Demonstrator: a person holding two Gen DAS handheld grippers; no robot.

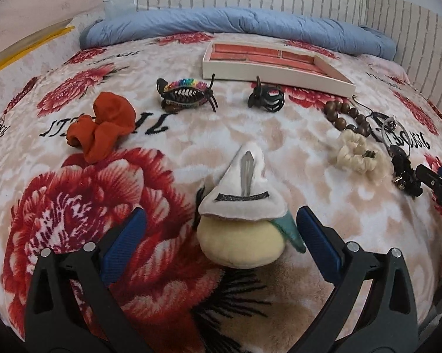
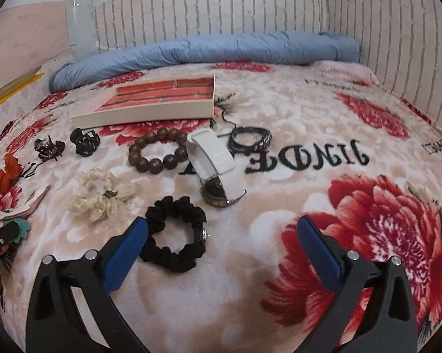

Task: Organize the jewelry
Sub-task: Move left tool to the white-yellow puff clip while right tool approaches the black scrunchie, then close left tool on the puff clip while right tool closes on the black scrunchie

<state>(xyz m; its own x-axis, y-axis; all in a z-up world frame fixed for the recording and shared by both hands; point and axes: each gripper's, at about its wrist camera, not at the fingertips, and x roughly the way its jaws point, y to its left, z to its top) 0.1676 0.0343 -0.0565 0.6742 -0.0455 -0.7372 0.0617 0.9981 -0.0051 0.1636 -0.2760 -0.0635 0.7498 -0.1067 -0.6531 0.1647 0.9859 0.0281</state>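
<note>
We hold both tongs wide apart and empty over the floral fleece blanket point(image 2: 279, 111) on the bed, with the shallow white tray with brick-red lining point(image 2: 150, 100) lying at the far side. The left tongs point(image 1: 221, 229) straddle a plush cream doll with a white felt hat point(image 1: 238, 206) without gripping it. Nearer than the tray, the right tongs point(image 2: 223, 235) hover beside a black fabric scrunchie point(image 2: 176, 232), past which lie a brown wooden bead bracelet point(image 2: 157, 150) and a white-strapped wristwatch point(image 2: 215, 164).
</note>
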